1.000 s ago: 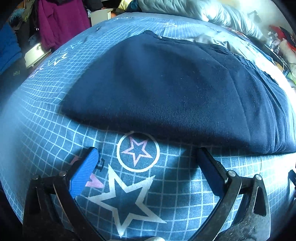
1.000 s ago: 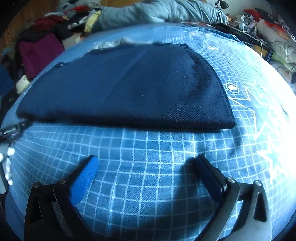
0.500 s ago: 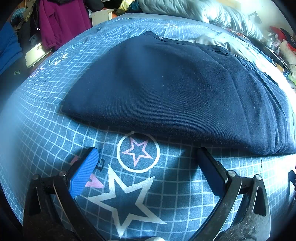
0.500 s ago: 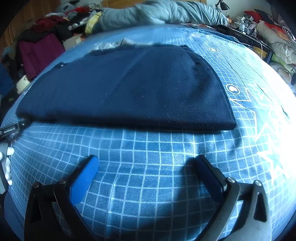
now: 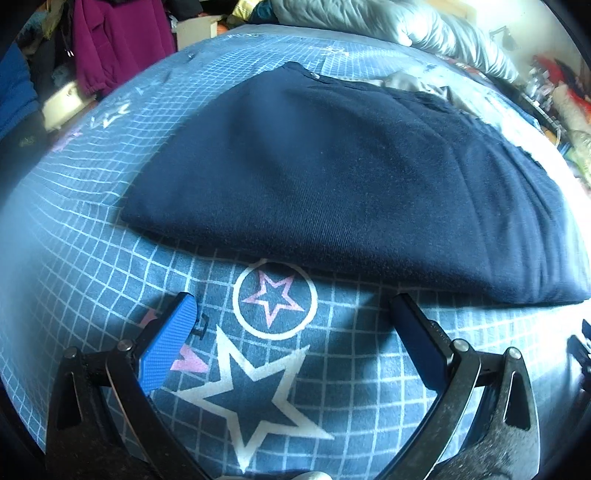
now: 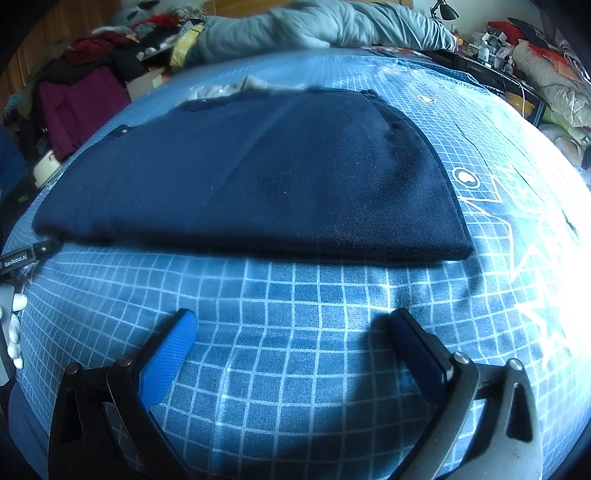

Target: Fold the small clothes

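Note:
A dark navy garment [image 5: 343,177] lies folded flat on a blue grid-patterned bedsheet [image 5: 92,266]; in the right wrist view the navy garment [image 6: 258,184] spans the middle of the bed. My left gripper [image 5: 293,301] is open just short of the garment's near folded edge, over a circled pink star print. My right gripper [image 6: 291,317] is open too, a little back from the near edge, with only sheet [image 6: 295,332] between its fingers. Neither holds anything. The left gripper's tip [image 6: 22,256] shows at the garment's left corner in the right wrist view.
A grey quilt [image 6: 314,26] lies bunched at the bed's far end. Piled clothes, among them a magenta garment [image 5: 118,40], stand off the left side. A cluttered shelf and bedding [image 6: 546,74] line the right side. A pale cloth [image 5: 410,81] peeks from behind the navy garment.
Both grippers have drawn back slightly from the garment's near edge; the garment lies still and both grippers stay open.

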Tool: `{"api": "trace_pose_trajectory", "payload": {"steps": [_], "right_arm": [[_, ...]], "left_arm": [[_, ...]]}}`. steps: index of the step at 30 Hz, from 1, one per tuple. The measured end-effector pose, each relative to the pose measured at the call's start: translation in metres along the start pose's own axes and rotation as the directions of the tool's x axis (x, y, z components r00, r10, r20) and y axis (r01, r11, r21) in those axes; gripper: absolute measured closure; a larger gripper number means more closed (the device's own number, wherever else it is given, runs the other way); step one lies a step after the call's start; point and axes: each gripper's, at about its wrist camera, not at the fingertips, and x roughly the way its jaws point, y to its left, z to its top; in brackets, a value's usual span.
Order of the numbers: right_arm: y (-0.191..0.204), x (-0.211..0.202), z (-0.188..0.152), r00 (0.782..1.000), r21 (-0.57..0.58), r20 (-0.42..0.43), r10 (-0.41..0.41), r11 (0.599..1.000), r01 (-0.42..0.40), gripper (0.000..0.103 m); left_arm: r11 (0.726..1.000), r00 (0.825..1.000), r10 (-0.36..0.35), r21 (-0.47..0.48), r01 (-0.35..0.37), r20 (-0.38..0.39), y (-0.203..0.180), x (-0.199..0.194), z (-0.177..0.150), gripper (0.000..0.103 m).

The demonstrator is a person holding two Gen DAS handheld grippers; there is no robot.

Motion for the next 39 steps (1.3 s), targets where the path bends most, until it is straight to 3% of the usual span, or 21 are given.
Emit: {"api": "trace_pose_trajectory", "payload": {"steps": [2,4,6,7,9,11,12,14,15,23,26,29,31,32,33,34,36,39], "right_arm": [[-0.001,0.000,0.000,1.000,0.001,0.001,0.002,1.000,-0.002,0.000],[0.000,-0.001,-0.001,1.000,0.001,0.001,0.001,1.000,-0.001,0.000],[0.001,0.000,-0.001,1.000,-0.004,0.000,-0.005,1.000,0.005,0.000],[0.001,0.000,-0.001,1.000,-0.003,0.002,-0.004,1.000,0.004,0.000],[0.001,-0.001,-0.001,1.000,0.001,0.004,0.003,1.000,-0.003,0.000],[0.000,0.000,-0.001,1.000,-0.002,0.003,-0.001,1.000,0.001,0.000],[0.000,0.000,-0.001,1.000,-0.004,0.003,-0.004,1.000,0.004,0.000],[-0.001,-0.001,-0.001,1.000,-0.003,0.003,-0.002,1.000,0.002,0.000],[0.000,0.000,-0.001,1.000,-0.003,0.003,-0.002,1.000,0.002,0.000],[0.001,-0.001,-0.001,1.000,-0.006,0.004,-0.006,1.000,0.006,0.000],[0.002,-0.002,-0.001,1.000,-0.008,0.003,-0.007,1.000,0.007,0.000],[0.005,-0.002,0.000,1.000,-0.020,-0.009,-0.016,1.000,0.016,0.000],[0.008,-0.004,0.003,0.999,-0.042,-0.035,-0.018,0.999,0.017,0.000],[0.009,-0.007,0.006,0.999,-0.056,-0.046,-0.017,0.998,0.014,0.003],[0.011,-0.012,0.010,0.998,-0.071,-0.057,-0.006,0.997,0.002,0.013],[0.014,-0.021,0.016,0.998,-0.078,-0.064,0.022,0.997,-0.027,0.017],[0.017,-0.042,0.033,0.995,-0.055,-0.039,0.092,0.994,-0.094,0.019],[0.032,-0.061,0.083,0.978,-0.080,0.031,0.207,0.976,-0.204,0.015]], "left_arm": [[0.991,0.995,-0.101,-0.082,0.102,0.007,0.014,-0.009,0.000,0.000],[0.944,0.966,-0.256,-0.206,0.258,0.036,0.033,-0.019,-0.002,0.001],[0.834,0.895,-0.432,-0.330,0.442,0.108,0.054,-0.023,-0.004,0.001],[0.752,0.850,-0.503,-0.403,0.521,0.159,0.067,-0.020,-0.006,0.001],[0.610,0.787,-0.571,-0.519,0.598,0.235,0.088,-0.007,-0.008,0.002],[0.534,0.747,-0.607,-0.557,0.637,0.273,0.098,0.004,-0.005,0.002],[0.509,0.731,-0.621,-0.564,0.650,0.283,0.101,0.008,-0.001,0.002],[0.472,0.704,-0.646,-0.570,0.672,0.296,0.103,0.017,0.008,0.002],[0.464,0.699,-0.650,-0.574,0.675,0.297,0.103,0.021,0.011,0.002],[0.515,0.725,-0.623,-0.543,0.663,0.294,0.100,0.031,0.027,0.003],[0.556,0.750,-0.583,-0.521,0.648,0.311,0.098,0.031,0.031,0.003],[0.628,0.794,-0.523,-0.489,0.605,0.311,0.091,0.035,0.044,0.006],[0.657,0.808,-0.499,-0.471,0.588,0.313,0.091,0.041,0.051,0.025],[0.655,0.807,-0.500,-0.473,0.589,0.313,0.093,0.045,0.052,0.051],[0.646,0.804,-0.506,-0.479,0.594,0.313,0.096,0.050,0.052,0.082],[0.648,0.808,-0.501,-0.483,0.588,0.311,0.098,0.051,0.051,0.091],[0.700,0.827,-0.467,-0.441,0.562,0.314,0.094,0.043,0.052,0.092],[0.821,0.862,-0.398,-0.297,0.487,0.315,0.067,0.025,0.061,0.092]]}}
